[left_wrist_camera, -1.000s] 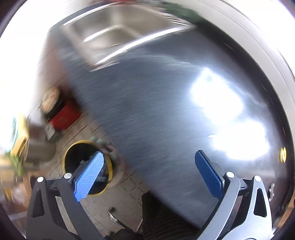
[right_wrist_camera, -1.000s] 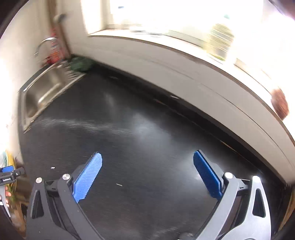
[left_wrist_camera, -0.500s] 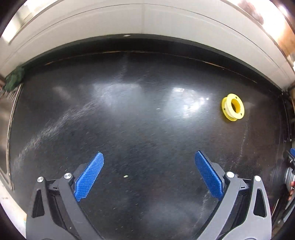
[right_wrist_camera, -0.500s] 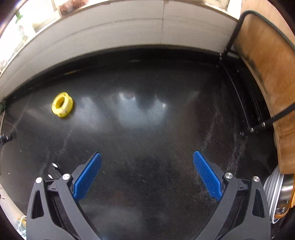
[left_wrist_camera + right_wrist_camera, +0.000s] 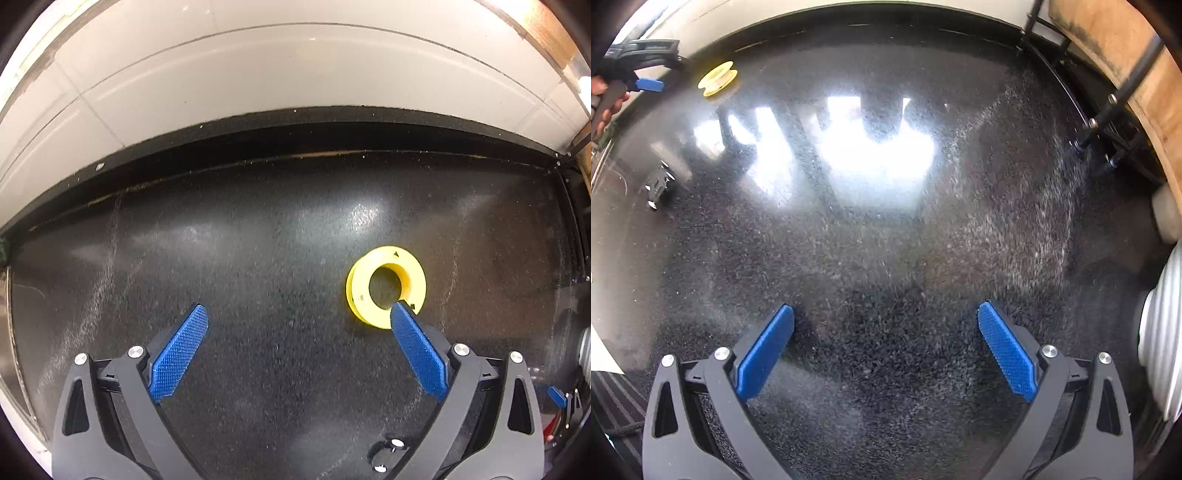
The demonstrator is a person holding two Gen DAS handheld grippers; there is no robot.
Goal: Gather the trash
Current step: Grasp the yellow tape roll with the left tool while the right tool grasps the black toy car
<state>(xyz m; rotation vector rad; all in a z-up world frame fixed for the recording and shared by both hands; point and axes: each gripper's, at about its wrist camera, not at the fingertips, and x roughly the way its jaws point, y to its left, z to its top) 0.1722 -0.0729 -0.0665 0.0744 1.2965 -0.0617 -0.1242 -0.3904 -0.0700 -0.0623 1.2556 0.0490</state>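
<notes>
Right now the yellow spool (image 5: pixel 386 287) lies on the black speckled table (image 5: pixel 258 258), toward the back and well short of the white tiled wall (image 5: pixel 295 74). It is a short empty reel with two round flanges and a wide bore. In the left wrist view the bore faces almost straight at the camera, so its axis runs roughly toward the lens and tips slightly left, with the rim of the far flange showing along the left side. Whether it stands on a flange or leans cannot be told from this angle; in the right wrist view the spool (image 5: pixel 718 78) looks flat on one flange, hole upward.

The left gripper (image 5: pixel 299 314) hangs above the table with its blue fingers (image 5: pixel 179 354) spread wide and nothing between them. The spool sits ahead of them and off to the right: the tip of the right-hand finger overlaps the lower rim of the spool in the picture, while the left-hand finger is well apart from it. Contact cannot be judged.

The right gripper (image 5: pixel 885 314) is also spread wide over bare table, holding nothing, far from the spool, which appears small at the upper left of its view, just beside the left gripper (image 5: pixel 646 79). A wooden board (image 5: pixel 1115 55) and a ribbed metal object (image 5: pixel 1161 332) stand at the right edge.
</notes>
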